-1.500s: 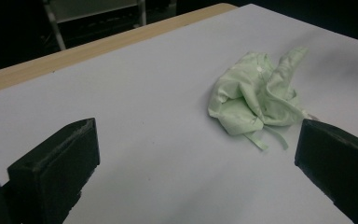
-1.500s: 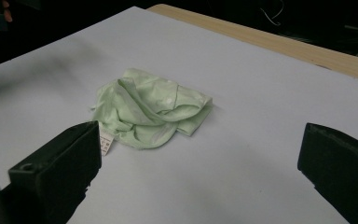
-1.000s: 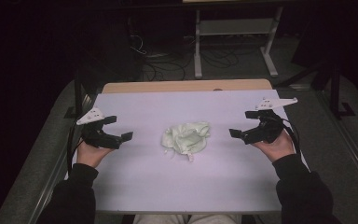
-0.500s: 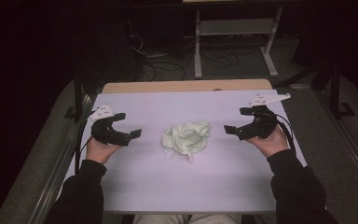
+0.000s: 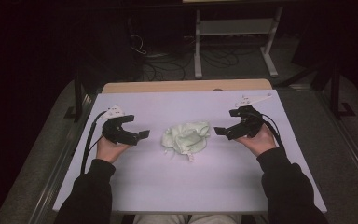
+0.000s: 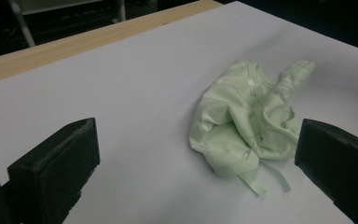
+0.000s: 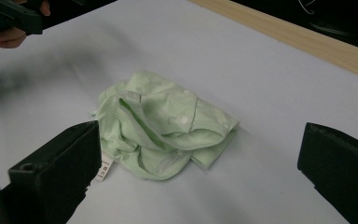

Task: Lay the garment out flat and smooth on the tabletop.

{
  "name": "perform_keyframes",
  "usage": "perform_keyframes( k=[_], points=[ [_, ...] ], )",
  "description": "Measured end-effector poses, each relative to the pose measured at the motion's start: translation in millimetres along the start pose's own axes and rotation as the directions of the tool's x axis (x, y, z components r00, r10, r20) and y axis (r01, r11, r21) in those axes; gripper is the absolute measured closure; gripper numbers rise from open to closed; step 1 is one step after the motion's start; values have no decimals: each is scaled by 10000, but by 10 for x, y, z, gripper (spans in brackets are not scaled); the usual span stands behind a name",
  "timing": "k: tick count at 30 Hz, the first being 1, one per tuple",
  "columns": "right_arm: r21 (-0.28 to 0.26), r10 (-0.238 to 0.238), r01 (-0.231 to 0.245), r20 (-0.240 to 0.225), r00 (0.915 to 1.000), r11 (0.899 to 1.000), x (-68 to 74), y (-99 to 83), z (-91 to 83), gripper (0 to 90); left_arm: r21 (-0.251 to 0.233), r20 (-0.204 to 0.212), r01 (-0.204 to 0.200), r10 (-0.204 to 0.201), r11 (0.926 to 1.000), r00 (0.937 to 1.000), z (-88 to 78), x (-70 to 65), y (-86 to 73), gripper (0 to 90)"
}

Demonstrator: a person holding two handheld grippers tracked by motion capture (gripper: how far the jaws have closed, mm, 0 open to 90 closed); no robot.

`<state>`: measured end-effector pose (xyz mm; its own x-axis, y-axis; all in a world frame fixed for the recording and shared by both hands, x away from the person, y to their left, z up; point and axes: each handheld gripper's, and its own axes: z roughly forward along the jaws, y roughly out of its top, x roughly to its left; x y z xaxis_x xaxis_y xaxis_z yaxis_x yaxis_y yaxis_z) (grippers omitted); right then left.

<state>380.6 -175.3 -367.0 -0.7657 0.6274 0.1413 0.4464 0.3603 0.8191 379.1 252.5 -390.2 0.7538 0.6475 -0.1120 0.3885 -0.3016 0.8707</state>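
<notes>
- White counter [image 5: 191, 186], wooden strip at its far edge; dark room behind, cables on the floor
- Crumpled green garment [image 5: 186, 137] lies between left claw [image 5: 137, 135] and right claw [image 5: 221, 132]; both spread, pinching nothing, near it

You have a dim room in the high view: everything past the tabletop [image 5: 186, 182] falls off into near black, and only the pale sheet on it catches the light evenly, with no glare. That view is soft and a little grainy, so fine detail is lost. Your sleeves merge with the dark at the bottom edge. In the left gripper view the light green cloth [image 6: 247, 123] is sharp and casts just a faint, soft shadow at its base. In the right gripper view the cloth [image 7: 161, 123] is also clear, but a smeared grey blur crosses the upper left, where your far hand [image 7: 9, 30] looks out of focus.
</notes>
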Motion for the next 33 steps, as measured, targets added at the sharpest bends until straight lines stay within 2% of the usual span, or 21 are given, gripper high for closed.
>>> perform_keyframes(
  k=[4, 10, 14, 16, 33],
  points=[
    [56, -17, 18, -86, 10000, 10000, 3, -8, 60, 0, 21, 72, 3, -3, 10000, 10000, 60, -17, -9, 0],
    [215, -49, 54, -229, 9997, 9998, 17, -33, 204, 0, 306, 275, 18, -27, 9995, 9996, 195, -40, -52, 0],
    [351, -64, 79, -421, 9991, 9994, 51, -51, 330, 0, 484, 435, 20, -41, 9988, 9990, 274, -44, -87, 0],
    [396, -71, 90, -473, 9989, 9992, 70, -55, 370, 0, 652, 464, -153, 123, 9978, 9988, 318, -65, -109, 0],
    [1103, -317, 424, -978, 9947, 9930, 236, -85, 797, 0, 1160, 917, -124, 17, 9932, 9958, 573, -133, -195, 0]
  ],
)
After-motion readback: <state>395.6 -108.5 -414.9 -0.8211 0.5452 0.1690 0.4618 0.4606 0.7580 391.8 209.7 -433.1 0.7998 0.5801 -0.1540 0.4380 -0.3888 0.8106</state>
